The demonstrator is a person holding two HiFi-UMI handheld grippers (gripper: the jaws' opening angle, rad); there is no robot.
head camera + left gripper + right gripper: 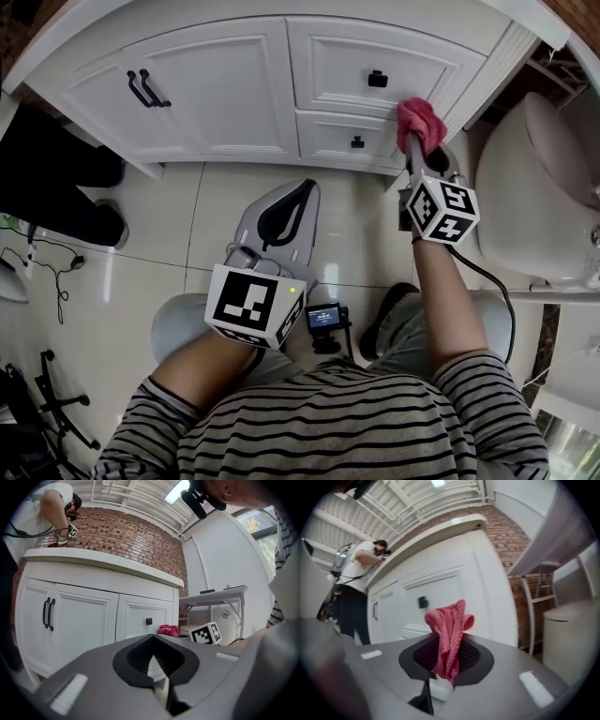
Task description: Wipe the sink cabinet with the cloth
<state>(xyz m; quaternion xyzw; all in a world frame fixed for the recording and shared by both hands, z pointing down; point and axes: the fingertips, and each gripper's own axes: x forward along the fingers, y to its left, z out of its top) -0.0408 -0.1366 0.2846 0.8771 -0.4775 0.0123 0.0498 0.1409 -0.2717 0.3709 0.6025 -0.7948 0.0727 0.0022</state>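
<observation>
- The right gripper (419,157) is clamped on the pink cloth (421,123). A bunch of cloth stands out past the jaw tips, probably so that fabric rather than plastic meets the paint.
- The cloth is up at the right edge of the cabinet (225,84), level with the seam between the two drawers. The head view suggests it is touching, but I cannot be sure.
- The left gripper (278,221) hangs low over the floor near the knees, jaws together with nothing in them. It looks parked, since wiping needs only one hand.
- The right gripper view shows how the cloth is held, which the head view hides behind the marker cube: a folded strip runs down between the pads.
- The left gripper view gives a side look, with the cloth beside the drawer knob (148,621).
- Both gripper views show a second person (356,573) at the cabinet's far end. The head view catches only dark legs there.
</observation>
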